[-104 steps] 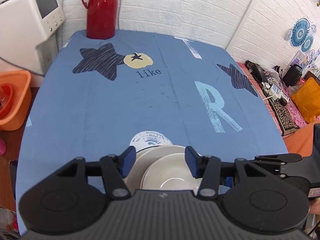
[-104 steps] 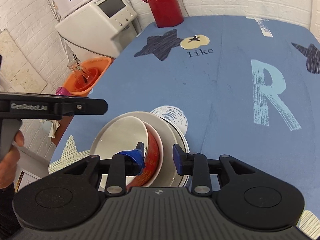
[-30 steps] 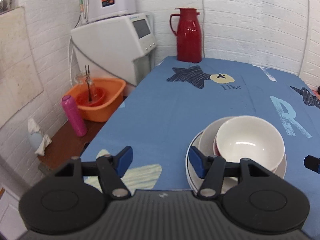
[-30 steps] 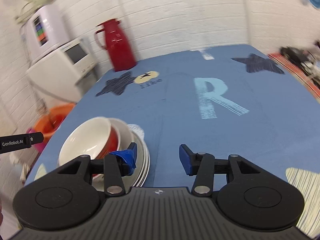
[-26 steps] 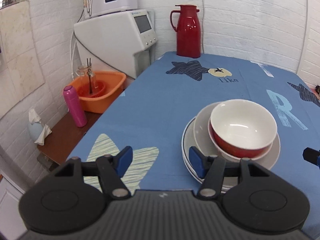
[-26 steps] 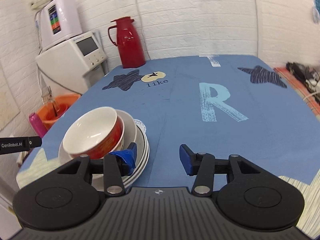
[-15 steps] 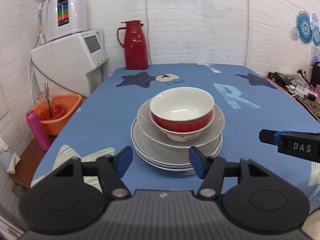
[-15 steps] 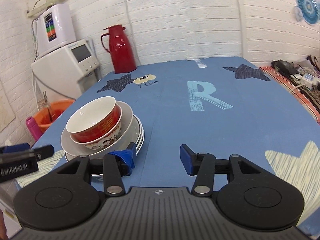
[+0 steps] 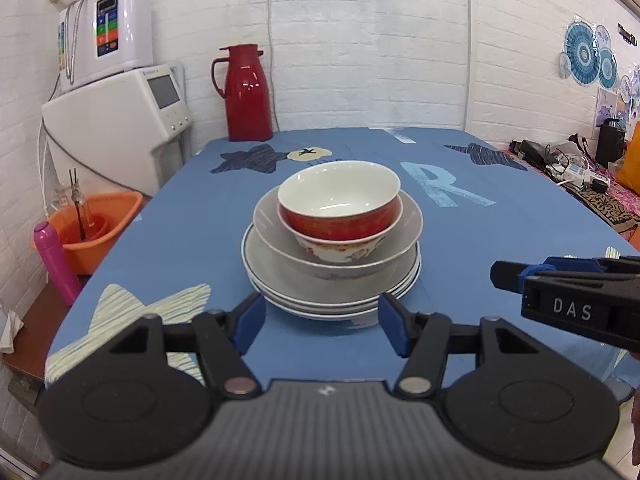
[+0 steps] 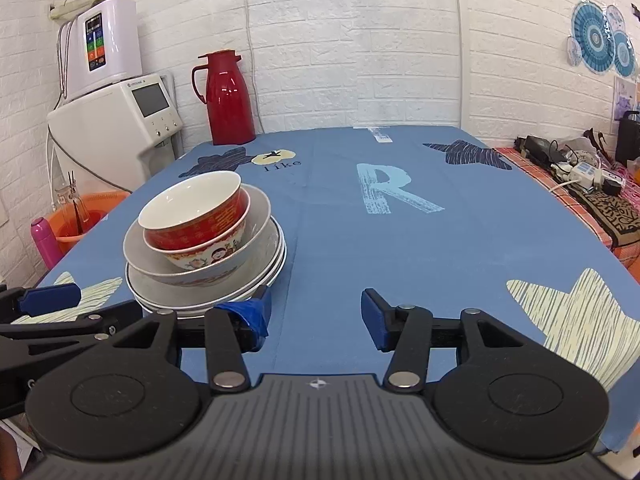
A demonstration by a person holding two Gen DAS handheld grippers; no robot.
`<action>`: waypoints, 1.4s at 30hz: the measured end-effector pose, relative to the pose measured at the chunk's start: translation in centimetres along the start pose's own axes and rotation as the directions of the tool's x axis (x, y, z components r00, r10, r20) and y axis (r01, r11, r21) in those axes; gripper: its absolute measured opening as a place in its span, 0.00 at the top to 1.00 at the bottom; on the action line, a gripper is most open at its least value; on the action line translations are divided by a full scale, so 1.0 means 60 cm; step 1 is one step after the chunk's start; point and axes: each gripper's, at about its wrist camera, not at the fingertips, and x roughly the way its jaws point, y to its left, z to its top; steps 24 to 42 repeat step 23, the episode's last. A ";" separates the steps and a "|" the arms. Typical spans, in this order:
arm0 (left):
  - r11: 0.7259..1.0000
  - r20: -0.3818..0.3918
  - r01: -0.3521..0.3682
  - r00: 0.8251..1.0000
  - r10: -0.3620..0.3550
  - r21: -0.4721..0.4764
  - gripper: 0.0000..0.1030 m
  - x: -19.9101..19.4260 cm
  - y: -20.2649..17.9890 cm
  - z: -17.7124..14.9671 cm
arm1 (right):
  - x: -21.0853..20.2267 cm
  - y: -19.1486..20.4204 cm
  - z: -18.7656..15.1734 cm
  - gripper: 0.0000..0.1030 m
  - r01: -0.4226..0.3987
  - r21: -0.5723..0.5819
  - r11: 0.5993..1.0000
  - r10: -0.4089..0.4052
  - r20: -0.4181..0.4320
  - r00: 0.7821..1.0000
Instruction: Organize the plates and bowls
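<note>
Red bowl (image 9: 339,204) is nested in a patterned bowl (image 10: 208,254) atop stacked plates (image 9: 332,280) near the table's (image 10: 400,240) front edge. Left gripper (image 9: 322,322) and right gripper (image 10: 316,316) are held open, empty; blue cloth is bare to the right.

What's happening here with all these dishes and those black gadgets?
A person holds a two-finger claw tool in each hand to tidy plates and bowls. On the blue tablecloth sits one stack: a red bowl nested in a patterned bowl, on grey plates. The left claw is open, facing the stack's near edge. The right claw, also open, points beside the stack. Neither holds anything right now.
</note>
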 end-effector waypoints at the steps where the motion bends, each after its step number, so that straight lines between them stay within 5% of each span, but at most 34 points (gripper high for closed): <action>1: 1.000 0.000 0.001 1.000 -0.001 0.002 0.42 -0.002 -0.001 0.000 | -0.002 0.001 -0.001 0.66 -0.004 0.002 1.000 0.004 -0.001 1.000; 42: 1.000 0.023 -0.003 1.000 0.003 0.017 0.42 -0.024 -0.014 0.000 | -0.035 0.002 -0.008 0.64 -0.021 0.014 1.000 0.020 0.043 0.999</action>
